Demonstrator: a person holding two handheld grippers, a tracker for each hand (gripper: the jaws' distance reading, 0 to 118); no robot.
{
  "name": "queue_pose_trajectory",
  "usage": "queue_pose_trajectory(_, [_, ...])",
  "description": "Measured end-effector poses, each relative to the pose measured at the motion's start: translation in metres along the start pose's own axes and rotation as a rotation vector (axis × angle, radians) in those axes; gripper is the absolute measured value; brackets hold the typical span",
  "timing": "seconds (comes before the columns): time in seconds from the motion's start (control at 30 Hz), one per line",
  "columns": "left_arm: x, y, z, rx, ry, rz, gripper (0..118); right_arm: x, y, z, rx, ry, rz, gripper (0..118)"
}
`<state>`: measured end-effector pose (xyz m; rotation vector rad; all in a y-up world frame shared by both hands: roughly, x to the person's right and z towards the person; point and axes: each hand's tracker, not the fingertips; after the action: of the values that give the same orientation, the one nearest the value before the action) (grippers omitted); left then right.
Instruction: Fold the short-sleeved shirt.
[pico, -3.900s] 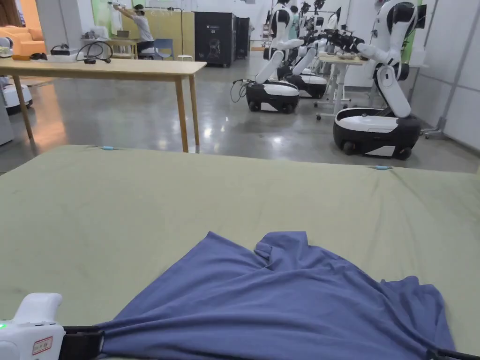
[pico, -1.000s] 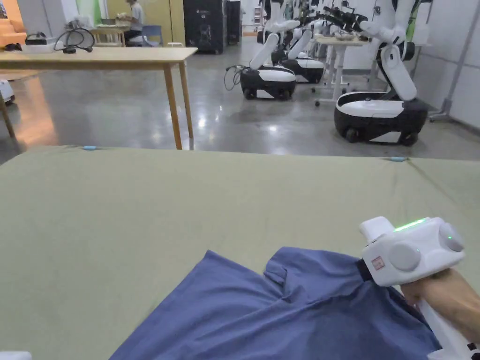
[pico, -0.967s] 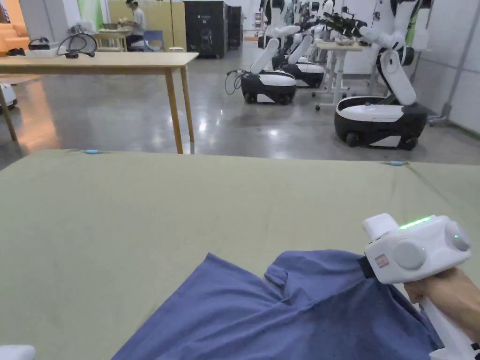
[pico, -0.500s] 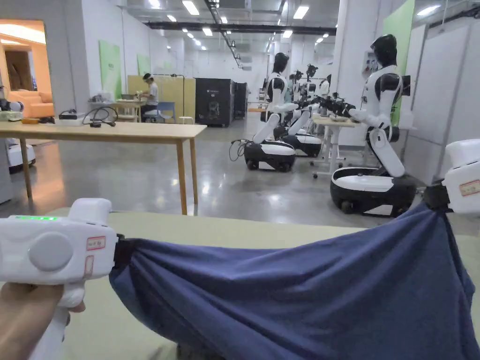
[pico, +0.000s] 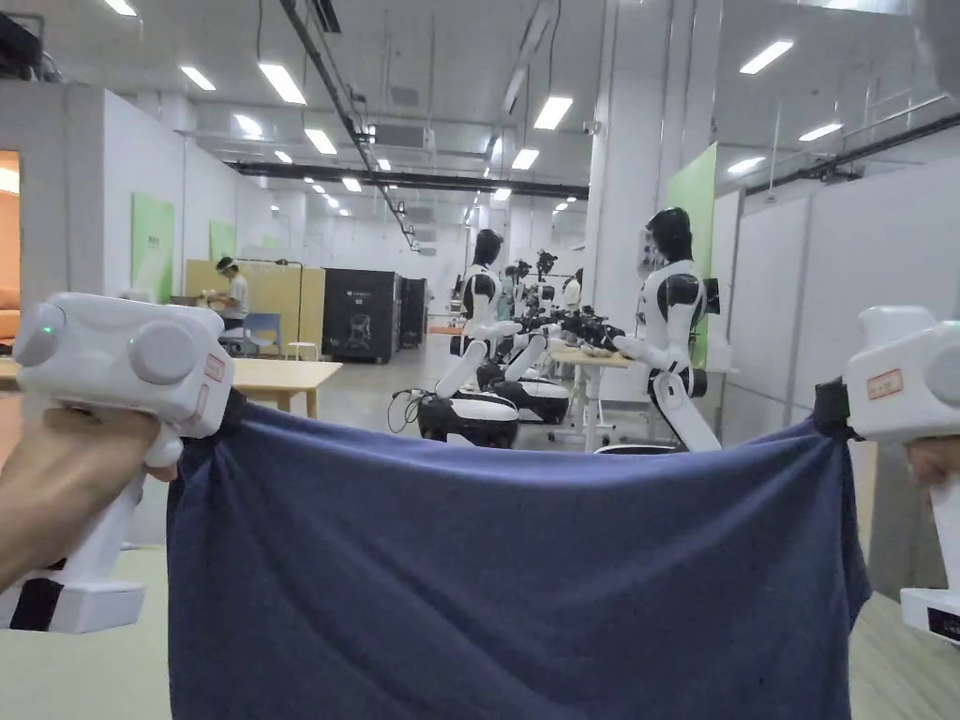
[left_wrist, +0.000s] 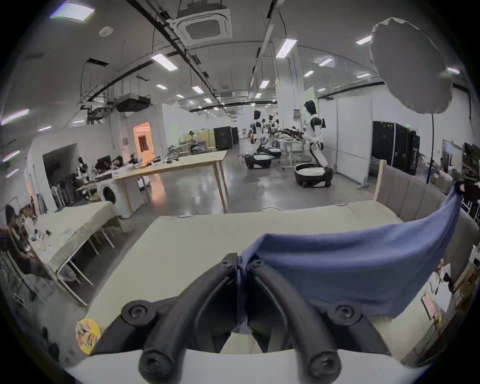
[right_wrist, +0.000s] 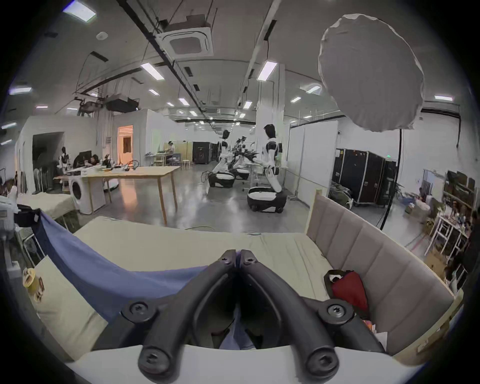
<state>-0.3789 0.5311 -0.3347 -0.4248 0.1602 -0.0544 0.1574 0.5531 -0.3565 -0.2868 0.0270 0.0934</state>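
Blue short-sleeved shirt (pico: 506, 581) hangs in the air between your two hands, stretched wide above the olive-covered bed (left_wrist: 197, 244). Your left tongs (left_wrist: 237, 259) are closed tight on one top corner, cloth pinched between both jaws. Your right tongs (right_wrist: 237, 256) are likewise clamped on the opposite corner. Top edge sags slightly mid-span.

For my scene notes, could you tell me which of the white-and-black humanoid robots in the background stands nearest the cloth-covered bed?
The white-and-black humanoid robot beside the white partition wall is nearest; the other humanoid robots stand farther down the hall.
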Motion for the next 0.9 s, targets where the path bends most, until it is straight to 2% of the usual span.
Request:
queue_pose_trajectory(0.13, [-0.001, 0.012, -0.008, 0.003, 0.026, 0.034, 4, -0.004, 0.009, -0.015, 0.01, -0.003, -0.02, 2])
queue_pose_trajectory(0.5, [-0.001, 0.056, -0.054, 0.01, 0.076, 0.059, 4, -0.025, 0.065, -0.078, 0.038, -0.01, 0.017, 2])
queue_pose_trajectory(0.73, [0.004, 0.095, -0.087, 0.046, 0.104, 0.005, 4, -0.02, 0.106, -0.129, 0.075, -0.025, -0.015, 2])
queue_pose_trajectory(0.9, [0.006, 0.112, -0.121, 0.063, 0.127, 0.001, 4, -0.021, 0.118, -0.166, 0.082, -0.048, 0.011, 2])
